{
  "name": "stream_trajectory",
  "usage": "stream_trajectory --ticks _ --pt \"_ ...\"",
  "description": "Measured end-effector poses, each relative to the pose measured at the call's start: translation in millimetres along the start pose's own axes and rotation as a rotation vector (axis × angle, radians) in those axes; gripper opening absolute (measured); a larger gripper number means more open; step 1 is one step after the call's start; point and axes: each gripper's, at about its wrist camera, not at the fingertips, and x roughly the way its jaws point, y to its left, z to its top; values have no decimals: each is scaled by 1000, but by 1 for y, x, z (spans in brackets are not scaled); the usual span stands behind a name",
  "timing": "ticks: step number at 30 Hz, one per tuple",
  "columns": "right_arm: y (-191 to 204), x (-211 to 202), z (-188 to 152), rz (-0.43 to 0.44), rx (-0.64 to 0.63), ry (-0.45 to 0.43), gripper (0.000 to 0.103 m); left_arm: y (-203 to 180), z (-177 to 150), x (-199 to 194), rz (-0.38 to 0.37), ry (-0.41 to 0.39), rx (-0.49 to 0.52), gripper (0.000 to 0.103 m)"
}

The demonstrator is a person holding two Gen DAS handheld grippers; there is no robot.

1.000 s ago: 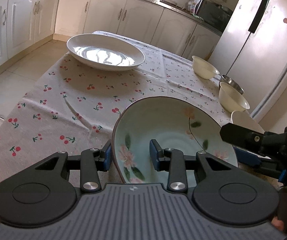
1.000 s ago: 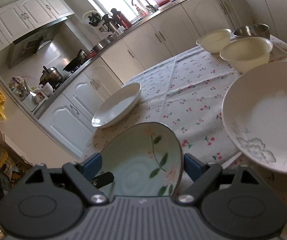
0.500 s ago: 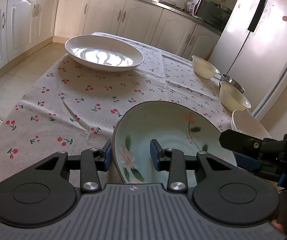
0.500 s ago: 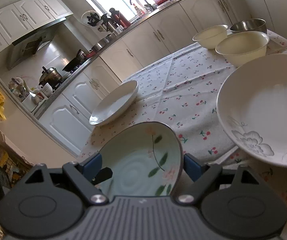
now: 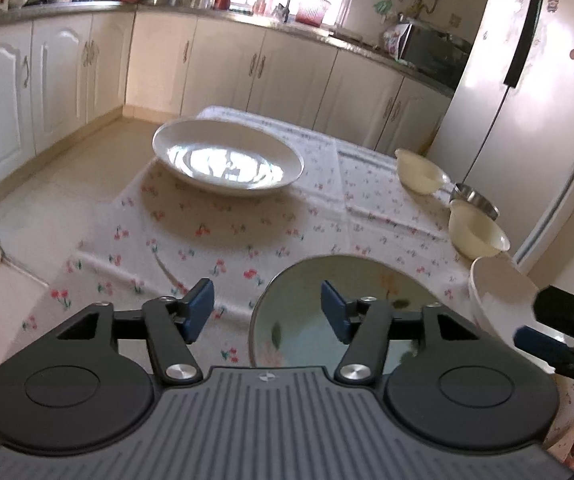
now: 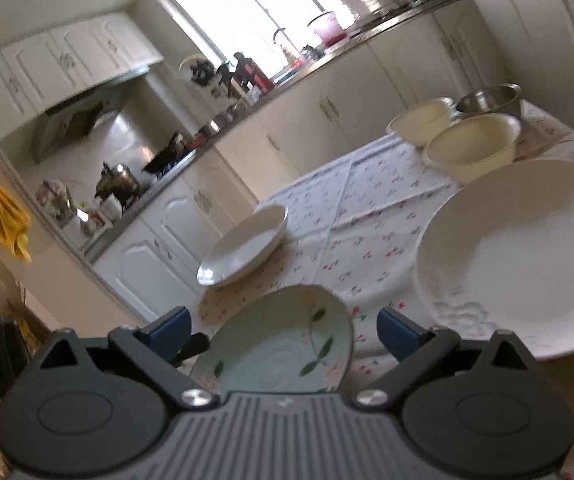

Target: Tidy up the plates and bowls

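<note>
Two handheld grippers release a pale green floral plate (image 5: 371,300) near the table's near edge: the left gripper (image 5: 267,310) has its jaws opening, the plate's rim between them but no pad pressing on it, while the right gripper (image 6: 283,326) has its jaws opening wide, both pads clear of the plate. On the cherry-print tablecloth (image 5: 247,232), a large white plate (image 5: 227,160) sits toward the far left corner. Two cream bowls (image 5: 477,232) and a steel bowl (image 5: 475,198) line the right edge, with a white embossed plate (image 6: 527,256) nearer.
</note>
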Motion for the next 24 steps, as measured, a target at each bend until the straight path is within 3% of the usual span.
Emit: stream_trajectory --ticks 5,14,24 --pt "-17 -25 5 -34 48 -62 102 -17 9 -8 -24 -12 41 99" --pt "-65 -61 13 -113 158 -168 102 -82 8 -9 -123 -11 155 101" --pt "-117 -86 17 -151 287 -258 102 -143 -3 21 -229 41 221 100"
